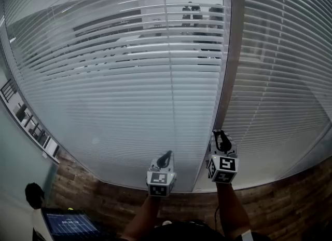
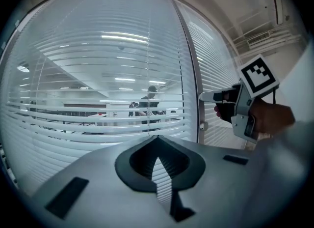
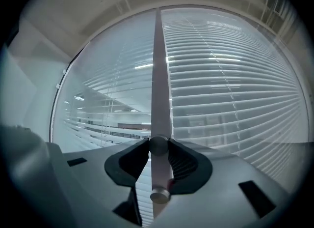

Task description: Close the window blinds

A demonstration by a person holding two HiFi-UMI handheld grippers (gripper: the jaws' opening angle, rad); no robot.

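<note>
The right claw [image 3: 158,146] is clamped on the wand [image 3: 160,89]. The wand runs upright between its pads, with its end cap just below them. The blinds [image 3: 235,89] hang close behind the wand, and a room shows through one panel's slats. The left claw [image 2: 157,138] is alongside, tips together and empty, pointing at the blinds.

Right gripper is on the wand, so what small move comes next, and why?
Probably roll the right gripper to twist the wand it clamps: the left blind has slats open enough to see the room beyond, while the right blind looks closed.
</note>
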